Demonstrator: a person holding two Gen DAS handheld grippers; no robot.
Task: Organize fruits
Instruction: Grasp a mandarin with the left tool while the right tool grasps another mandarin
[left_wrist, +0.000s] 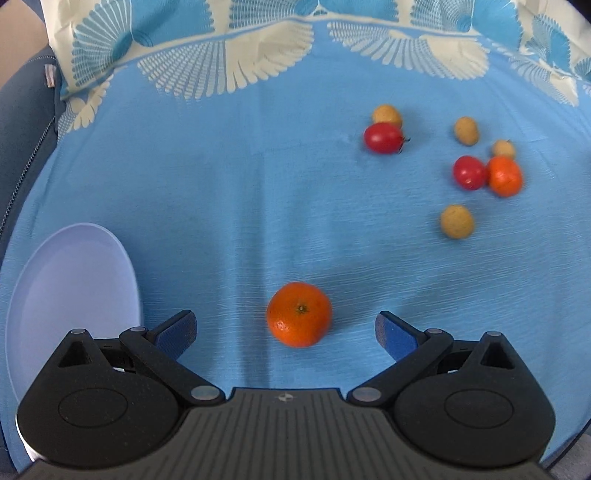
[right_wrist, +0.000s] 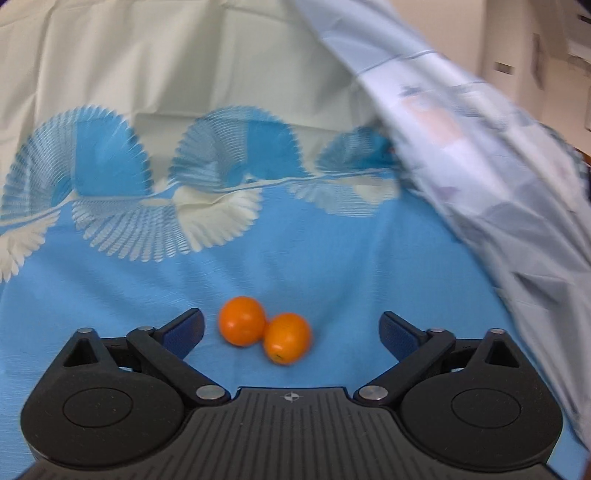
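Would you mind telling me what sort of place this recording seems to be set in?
Probably a home, perhaps a table or a bed: a patterned blue cloth covers the surface, scattered fruit such as a mandarin lies on it, and a pale plate waits alongside.

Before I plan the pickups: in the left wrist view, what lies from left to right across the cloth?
Plate → near orange → left tomato → lone tan fruit → right tomato → far orange.
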